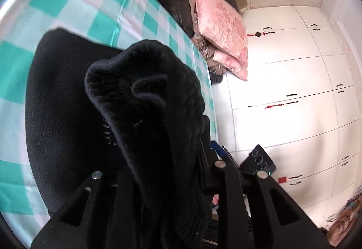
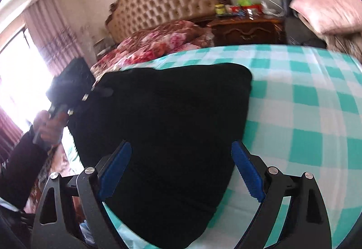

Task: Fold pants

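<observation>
The left gripper (image 1: 158, 181) pinched the black pants (image 2: 167, 135). The right gripper (image 2: 181, 174) was spread wide, pants straight ahead at twelve o'clock.

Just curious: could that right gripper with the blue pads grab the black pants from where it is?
Probably yes. The right gripper is open with the pants spread directly ahead on the checked sheet, nothing between them.

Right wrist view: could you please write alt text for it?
The open right gripper, blue-padded fingers spread, hovers over black pants lying on a teal checked bedsheet. At left, the left gripper meets the pants' edge.
</observation>
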Motion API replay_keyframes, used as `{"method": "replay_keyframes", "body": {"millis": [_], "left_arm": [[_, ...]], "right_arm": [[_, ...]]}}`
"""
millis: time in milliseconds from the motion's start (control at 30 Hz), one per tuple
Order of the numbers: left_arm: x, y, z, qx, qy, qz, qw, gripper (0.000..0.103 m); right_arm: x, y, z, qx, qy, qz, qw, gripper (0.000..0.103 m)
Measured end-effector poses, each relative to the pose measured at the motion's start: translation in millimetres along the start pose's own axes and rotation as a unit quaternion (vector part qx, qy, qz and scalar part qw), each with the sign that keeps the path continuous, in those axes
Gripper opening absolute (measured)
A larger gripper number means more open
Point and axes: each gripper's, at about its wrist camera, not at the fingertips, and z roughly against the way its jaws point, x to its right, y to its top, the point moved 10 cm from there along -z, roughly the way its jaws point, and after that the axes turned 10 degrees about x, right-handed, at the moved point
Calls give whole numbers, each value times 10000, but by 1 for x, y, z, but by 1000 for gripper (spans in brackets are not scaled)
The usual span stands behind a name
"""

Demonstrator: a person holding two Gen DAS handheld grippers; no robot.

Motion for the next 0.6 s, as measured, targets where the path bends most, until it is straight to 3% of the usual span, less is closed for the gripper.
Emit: {"method": "replay_keyframes", "body": {"millis": [100, 200, 333, 400, 467, 533, 600], "left_arm": [[27, 4, 18, 233, 54, -399, 9989, 24], [30, 14, 32, 390, 330, -731, 9960, 24], [-56, 17, 33, 413, 1406, -352, 9886, 24], [-79, 13, 33, 496, 1317, -126, 9900, 24], [-76, 13, 41, 811, 899, -348, 9920, 24], [-76, 11, 42, 899, 795, -485, 9916, 24], [-79, 12, 44, 912, 598, -299, 9936, 24]], "right_arm": [[-20, -10, -6, -157, -31, 588, 9981, 88], [-29, -21, -18, -347, 78, 688, 9970, 88], [-39, -30, -29, -596, 33, 920, 9940, 88], [-43, -28, -27, -587, 55, 954, 9937, 88], [-41, -21, -27, -541, 141, 836, 9949, 88], [-37, -8, -26, -439, 206, 712, 9963, 88], [-32, 9, -31, -366, 264, 536, 9975, 88]]}}
